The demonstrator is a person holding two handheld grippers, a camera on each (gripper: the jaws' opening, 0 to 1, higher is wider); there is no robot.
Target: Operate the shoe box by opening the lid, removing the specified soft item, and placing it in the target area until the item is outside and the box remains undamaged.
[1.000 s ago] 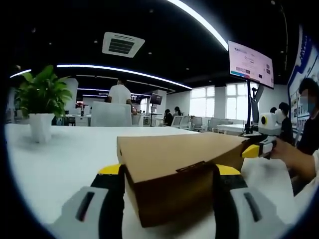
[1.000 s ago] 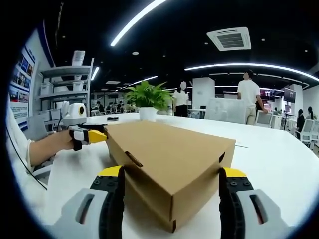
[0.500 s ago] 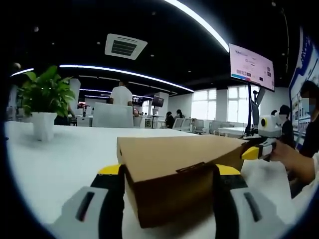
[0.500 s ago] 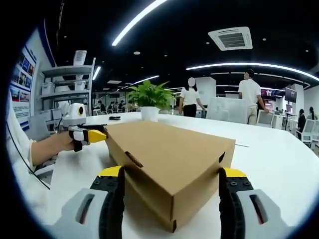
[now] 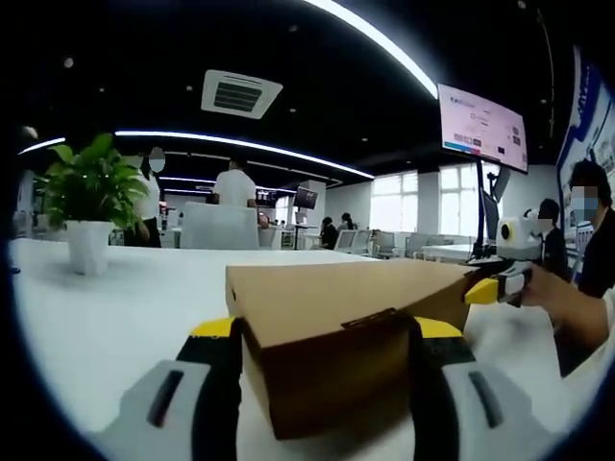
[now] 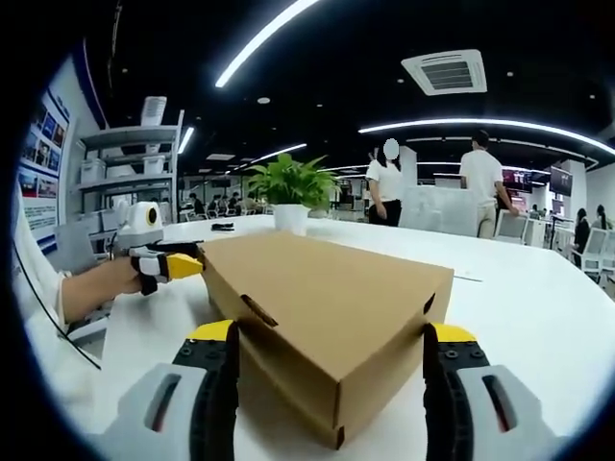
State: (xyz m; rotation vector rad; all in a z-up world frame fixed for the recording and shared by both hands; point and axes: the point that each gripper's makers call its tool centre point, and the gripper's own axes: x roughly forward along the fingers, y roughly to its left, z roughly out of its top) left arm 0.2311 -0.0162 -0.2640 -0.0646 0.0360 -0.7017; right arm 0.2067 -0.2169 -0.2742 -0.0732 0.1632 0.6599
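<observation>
Box sits closed on the desk, lid down, tuck tab in its slot on the near end in the left gripper view. Left gripper straddles that short end, jaws apart, one each side of the box; touching or not, cannot tell. Right gripper straddles the opposite end the same way in the right gripper view, jaws apart, box corner between them. Each gripper's yellow tips also show at the far end of the box in the other's view.

Change over the last second: almost none. Box is in the same spot and both grippers keep their stance; only the views shift slightly and people in the background walk on. Judgement: lid opening is not yet started, soft item presumably inside and unseen, so the task is at its very beginning.

Desk is white and smooth, bare around the box. Plant in a white pot stands near the far edge. Room is an open office: dark ceiling, light strips, vent, wall screen, shelves, chairs, several people standing and seated beyond.
</observation>
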